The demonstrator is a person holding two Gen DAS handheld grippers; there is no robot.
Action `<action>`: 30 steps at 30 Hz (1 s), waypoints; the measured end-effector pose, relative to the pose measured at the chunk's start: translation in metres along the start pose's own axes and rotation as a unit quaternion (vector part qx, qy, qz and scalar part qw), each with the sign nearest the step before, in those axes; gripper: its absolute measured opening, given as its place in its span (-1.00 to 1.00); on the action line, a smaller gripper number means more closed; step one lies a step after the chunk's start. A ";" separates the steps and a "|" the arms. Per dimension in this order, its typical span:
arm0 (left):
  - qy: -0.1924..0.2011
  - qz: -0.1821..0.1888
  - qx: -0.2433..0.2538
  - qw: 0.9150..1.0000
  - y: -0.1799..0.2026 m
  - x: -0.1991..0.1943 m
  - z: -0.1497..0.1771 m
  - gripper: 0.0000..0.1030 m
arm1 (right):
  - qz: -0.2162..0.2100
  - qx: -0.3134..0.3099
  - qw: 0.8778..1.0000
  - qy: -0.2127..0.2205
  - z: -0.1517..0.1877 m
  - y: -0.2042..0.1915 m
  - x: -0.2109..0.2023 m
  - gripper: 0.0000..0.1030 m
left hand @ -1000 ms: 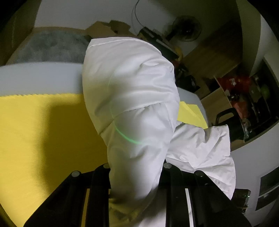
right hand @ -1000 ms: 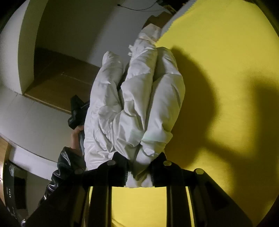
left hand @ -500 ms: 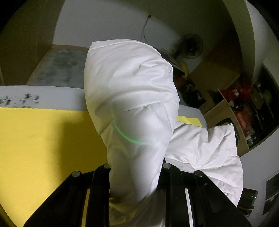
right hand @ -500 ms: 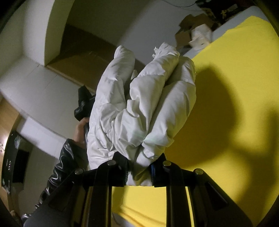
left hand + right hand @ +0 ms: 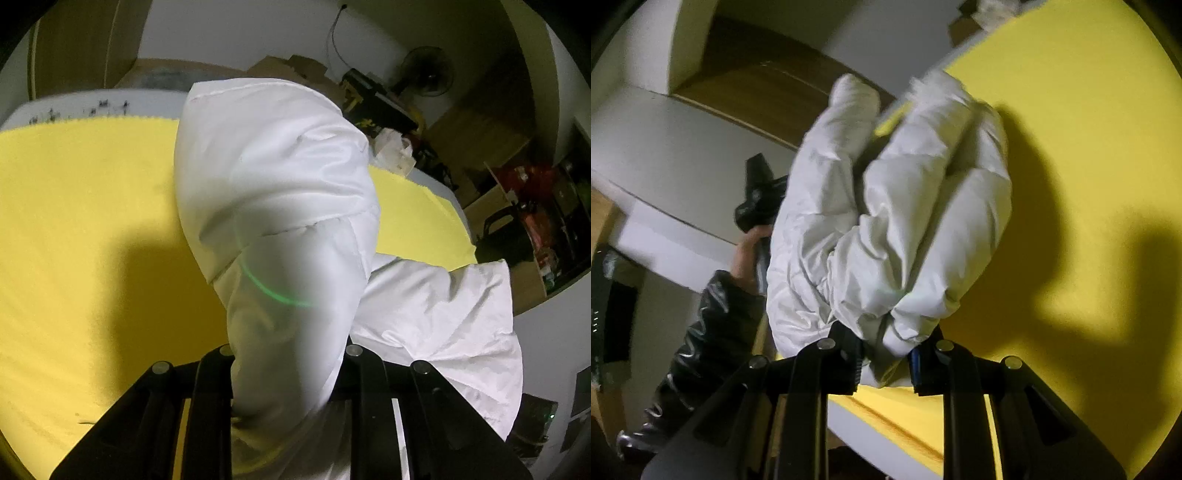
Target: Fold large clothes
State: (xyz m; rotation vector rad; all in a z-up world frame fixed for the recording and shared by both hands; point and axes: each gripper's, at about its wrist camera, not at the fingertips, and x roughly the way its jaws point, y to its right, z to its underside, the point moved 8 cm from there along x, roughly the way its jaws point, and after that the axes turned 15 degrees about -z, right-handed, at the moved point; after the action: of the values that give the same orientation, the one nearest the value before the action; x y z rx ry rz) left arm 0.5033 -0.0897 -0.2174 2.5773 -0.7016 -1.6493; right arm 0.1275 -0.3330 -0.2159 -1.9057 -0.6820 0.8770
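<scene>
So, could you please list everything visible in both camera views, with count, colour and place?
puffy jacket: one, white, held up above the cloth by both claws.
cloth: one, yellow, spread over the white table.
table: one, white, edge showing under the cloth.
fan: one, dark, far by the wall.
cardboard boxes: a few, brown, behind the table.
left claw: black, shut on the jacket.
right claw: black, shut on the jacket.
left hand: one, bare, black sleeve.
</scene>
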 end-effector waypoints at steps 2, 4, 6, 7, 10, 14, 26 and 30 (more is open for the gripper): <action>0.001 -0.010 0.003 1.000 -0.003 0.011 0.004 -0.45 | 0.004 0.015 1.000 -0.002 0.003 0.013 0.003 -0.32; 0.006 -0.024 -0.002 1.000 -0.007 0.014 0.005 0.00 | 0.026 0.031 0.999 0.003 0.001 0.023 0.004 0.10; 0.015 -0.059 -0.015 0.998 -0.020 0.011 0.005 0.44 | 0.044 0.031 0.998 0.017 -0.003 0.021 0.001 0.64; 0.021 -0.073 -0.020 0.997 -0.026 0.005 0.005 0.84 | 0.052 0.023 0.998 0.025 -0.007 0.019 -0.002 0.74; 0.047 -0.129 -0.017 0.990 -0.041 -0.024 0.009 0.99 | 0.101 -0.031 0.993 0.048 -0.021 0.000 -0.019 0.75; 0.119 -0.266 0.005 0.957 -0.051 -0.097 0.029 0.99 | 0.221 -0.114 0.962 0.110 -0.047 -0.033 -0.061 0.81; 0.245 -0.298 -0.037 0.922 0.019 -0.252 0.172 0.99 | 0.293 -0.351 0.883 0.107 -0.041 -0.159 -0.035 1.00; 0.240 -0.332 -0.065 0.910 0.016 -0.256 0.214 0.99 | 0.315 -0.386 0.861 0.104 -0.015 -0.168 -0.026 1.00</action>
State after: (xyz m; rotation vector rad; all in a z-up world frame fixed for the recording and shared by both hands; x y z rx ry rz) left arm 0.2234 0.0397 -0.0890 3.1080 0.3391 -0.9704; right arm 0.1062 -0.2861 -0.0533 -3.0057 -0.2658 0.8158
